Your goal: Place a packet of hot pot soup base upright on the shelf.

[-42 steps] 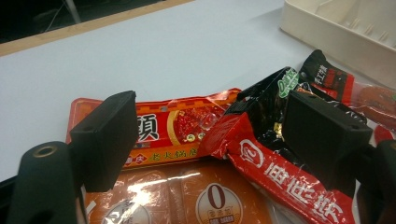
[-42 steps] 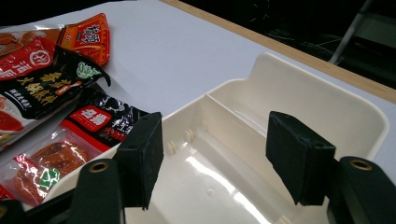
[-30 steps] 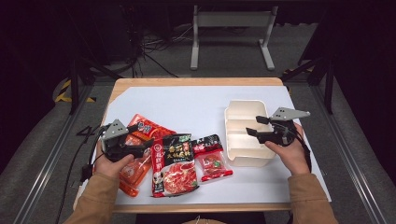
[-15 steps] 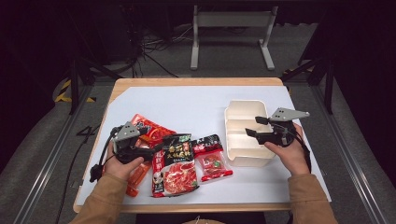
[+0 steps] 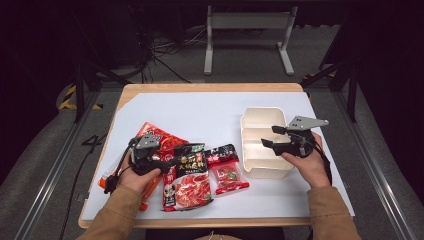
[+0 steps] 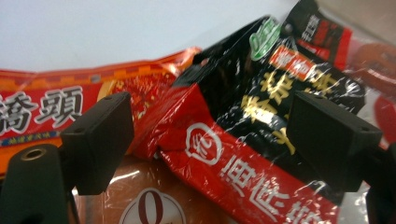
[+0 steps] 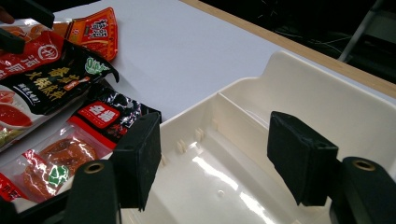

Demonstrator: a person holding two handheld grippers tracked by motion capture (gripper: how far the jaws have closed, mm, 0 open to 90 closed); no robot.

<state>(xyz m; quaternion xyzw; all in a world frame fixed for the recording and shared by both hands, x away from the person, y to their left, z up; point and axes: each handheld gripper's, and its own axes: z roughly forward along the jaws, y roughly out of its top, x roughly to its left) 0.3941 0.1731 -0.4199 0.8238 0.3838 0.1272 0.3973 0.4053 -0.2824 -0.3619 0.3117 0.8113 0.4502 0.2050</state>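
Now — L hand-held gripper (image 6: pixel 208 140): wide open astride black-red packet (image 6: pixel 261 140) | R hand-held gripper (image 7: pixel 215 158): open over tray (image 7: pixel 327 93), empty.

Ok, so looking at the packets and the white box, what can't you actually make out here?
- Orange packet, high view: its lower part is covered by the left gripper, the hand and the black-and-red packet.
- Black-and-red packet, left gripper view: its lower part is cut off by the frame's bottom edge.
- White divided box, high view: the right gripper and hand cover part of its inside.
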